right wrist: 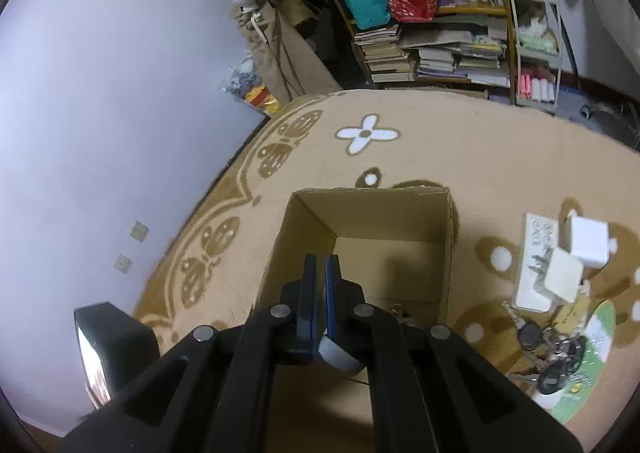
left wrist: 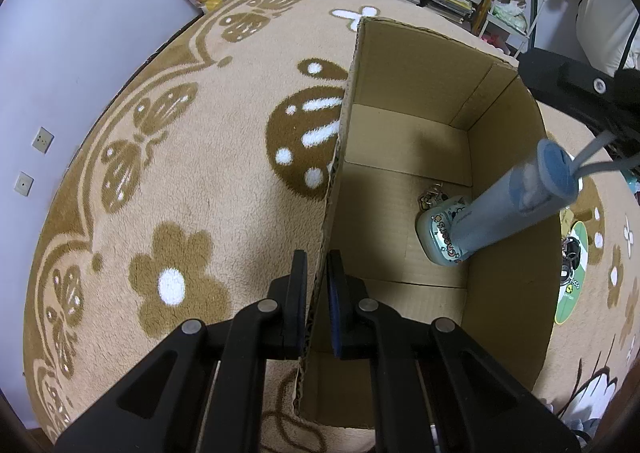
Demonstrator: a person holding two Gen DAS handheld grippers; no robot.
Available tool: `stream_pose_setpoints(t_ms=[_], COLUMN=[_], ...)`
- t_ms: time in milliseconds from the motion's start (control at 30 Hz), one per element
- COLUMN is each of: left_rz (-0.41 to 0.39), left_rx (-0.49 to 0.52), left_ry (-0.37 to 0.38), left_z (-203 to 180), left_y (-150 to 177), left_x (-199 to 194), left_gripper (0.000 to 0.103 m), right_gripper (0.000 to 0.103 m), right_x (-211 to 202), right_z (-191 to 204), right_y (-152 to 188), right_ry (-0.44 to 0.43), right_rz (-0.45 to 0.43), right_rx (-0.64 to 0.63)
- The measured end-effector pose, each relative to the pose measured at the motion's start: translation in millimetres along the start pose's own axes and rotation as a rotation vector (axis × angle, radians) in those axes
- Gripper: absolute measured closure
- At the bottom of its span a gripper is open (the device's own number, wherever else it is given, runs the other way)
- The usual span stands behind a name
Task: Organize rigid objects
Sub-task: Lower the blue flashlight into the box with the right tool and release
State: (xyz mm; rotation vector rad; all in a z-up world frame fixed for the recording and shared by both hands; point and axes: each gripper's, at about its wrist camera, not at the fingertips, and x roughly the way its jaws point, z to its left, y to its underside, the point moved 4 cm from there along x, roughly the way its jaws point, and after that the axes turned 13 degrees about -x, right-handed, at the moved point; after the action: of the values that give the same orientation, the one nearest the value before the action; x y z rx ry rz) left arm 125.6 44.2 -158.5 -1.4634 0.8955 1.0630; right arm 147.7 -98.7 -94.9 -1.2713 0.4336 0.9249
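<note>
The left claw (left wrist: 316, 293) is clamped on the cardboard box (left wrist: 404, 141) wall, steadying it. The right claw (right wrist: 320, 293) grips a blue tube (left wrist: 516, 209) inside the box, resting on a tin (left wrist: 438, 237). Release should follow only once the tube is lowered flat.

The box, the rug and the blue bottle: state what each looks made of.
Box: corrugated cardboard, matte brown; fluting shows along its cut edge.
Rug: plush synthetic pile, probably fleece; fuzzy, soft-looking surface.
Bottle: likely plastic, translucent frosted blue with a matte cap; metal or glass cannot be ruled out.
</note>
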Motion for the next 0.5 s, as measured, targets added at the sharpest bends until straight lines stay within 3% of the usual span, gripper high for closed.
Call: stream_pose_setpoints(t_ms=[133,267,333,500], left_rz=[0.000,0.000,-0.001,0.000], left_rx=[0.000,0.000,0.001,0.003], left_ry=[0.000,0.002,0.001,0.001], left_z=[-0.1,0.2,-0.1,-0.2], left_y=[-0.2,0.3,0.7,0.6], left_x=[0.0,0.0,0.3,0.4], left_gripper=[0.094,0.094,0.094,0.094], right_gripper=[0.098,0.098,0.097,0.096], right_x=[1.7,13.2,11.8,10.0], right_z=[4.8,0.5,-2.0,-10.3], right_y=[3.7,9.0,9.9,9.2], right_ry=[-0.040,-0.023,-0.031,0.027], right_rz=[0.020,0.077,0.064,0.058], right_rx=[0.015,0.018,0.028,0.018])
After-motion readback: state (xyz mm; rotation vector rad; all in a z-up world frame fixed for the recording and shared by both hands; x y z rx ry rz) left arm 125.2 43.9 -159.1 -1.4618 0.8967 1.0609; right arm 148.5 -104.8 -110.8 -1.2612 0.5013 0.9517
